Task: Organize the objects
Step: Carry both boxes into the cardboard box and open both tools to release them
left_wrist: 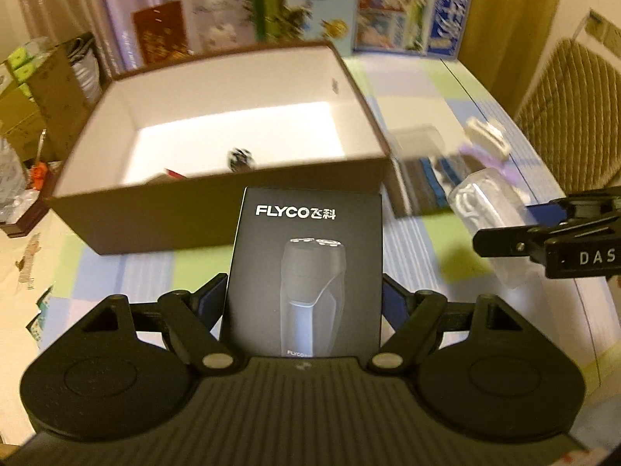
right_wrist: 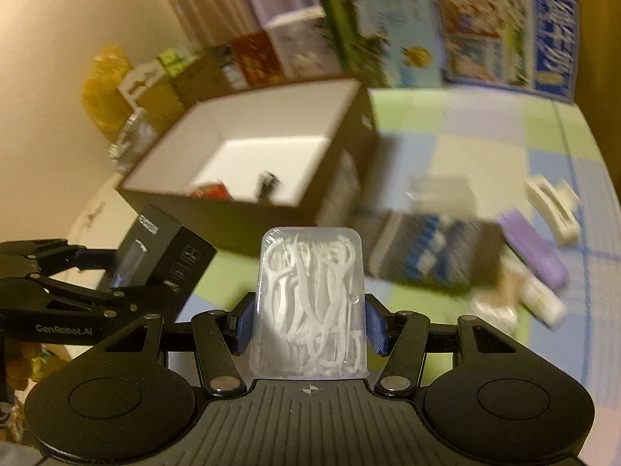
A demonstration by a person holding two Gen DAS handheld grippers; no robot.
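Observation:
My left gripper is shut on a black FLYCO shaver box, which stands upright between the blue pads, above the table. Just beyond it is an open brown box with a white inside. In it lie a small black-and-white object and a red item. My right gripper is shut on a clear plastic case of white floss picks, also lifted off the table and facing the brown box. The right wrist view shows the left gripper with the shaver box at the left.
On the checked tablecloth right of the brown box lie a dark pack with blue pieces, a purple bar, a white hair clip and a small white item. Picture books stand along the back. Cardboard boxes crowd the left.

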